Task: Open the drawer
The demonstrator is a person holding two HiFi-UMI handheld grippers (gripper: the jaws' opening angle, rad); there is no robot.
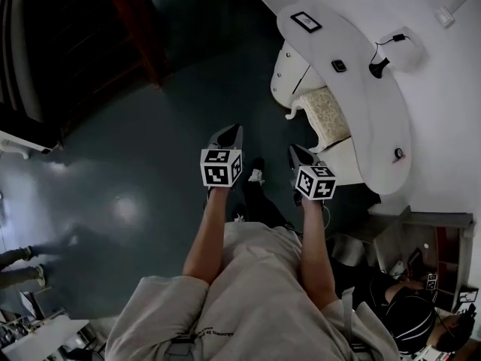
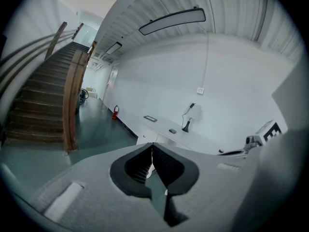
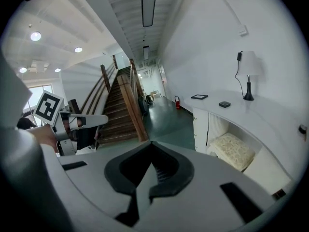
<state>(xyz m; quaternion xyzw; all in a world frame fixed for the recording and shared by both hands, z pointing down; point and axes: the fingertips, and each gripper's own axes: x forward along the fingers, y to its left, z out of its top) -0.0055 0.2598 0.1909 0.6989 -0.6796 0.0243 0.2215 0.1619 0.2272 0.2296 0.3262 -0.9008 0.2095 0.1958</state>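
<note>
A white curved desk (image 1: 376, 119) runs along the wall at the right. Its drawer unit (image 1: 284, 70), with small knobs, stands closed at the desk's far end; it also shows in the right gripper view (image 3: 202, 122) and, partly hidden behind the jaws, in the left gripper view (image 2: 144, 139). My left gripper (image 1: 229, 132) (image 2: 152, 144) is shut and empty, held over the floor well short of the desk. My right gripper (image 1: 297, 153) (image 3: 151, 143) hangs beside it, jaws together with nothing in them, nearer the desk's cushioned stool (image 1: 328, 113).
On the desk stand a black lamp (image 1: 379, 68), a dark frame (image 1: 306, 22) and a small black box (image 1: 339, 65). A wooden staircase (image 3: 120, 108) rises ahead on the left. Another person (image 1: 409, 310) sits by a shelf at the lower right. The floor (image 1: 150, 164) is dark teal.
</note>
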